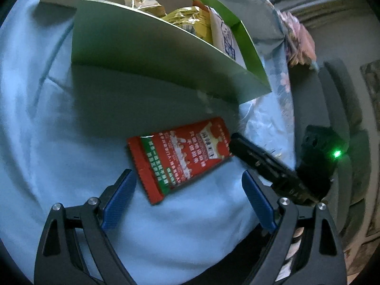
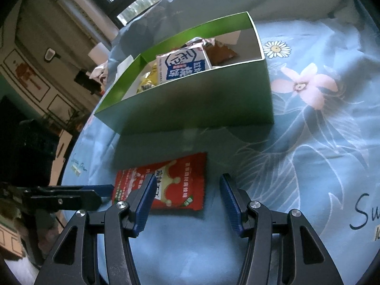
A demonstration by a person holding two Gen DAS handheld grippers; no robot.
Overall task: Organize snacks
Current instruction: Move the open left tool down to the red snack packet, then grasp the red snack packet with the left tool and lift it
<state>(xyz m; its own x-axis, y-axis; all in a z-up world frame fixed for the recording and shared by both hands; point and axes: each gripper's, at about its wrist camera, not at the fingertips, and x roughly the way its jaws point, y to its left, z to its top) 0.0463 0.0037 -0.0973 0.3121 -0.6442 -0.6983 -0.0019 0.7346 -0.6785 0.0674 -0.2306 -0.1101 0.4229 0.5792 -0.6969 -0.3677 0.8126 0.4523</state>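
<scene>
The left gripper (image 1: pixel 187 190) sat nearest its camera, jaws spread wide with nothing between the blue pads (image 1: pixel 118 197). The right gripper (image 2: pixel 187 201) was likewise apart and empty.

The red snack packet (image 1: pixel 180 159) lay flat on the light blue floral bedsheet (image 1: pixel 47 130), just in front of the green box (image 1: pixel 142 54) and in its shadow. In the right wrist view, the packet (image 2: pixel 175 185) lay ahead of the fingers, partly behind the left-hand pad (image 2: pixel 144 201); contact could not be confirmed from either view.

The green box (image 2: pixel 197 99) stood open-topped on the sheet. It held a white and blue carton (image 2: pixel 182 65), yellow wrappers (image 1: pixel 190 19) and a brown packet (image 2: pixel 220 53).

In the left wrist view, the right gripper's black finger (image 1: pixel 261 161) reached to the packet's right-hand edge.
</scene>
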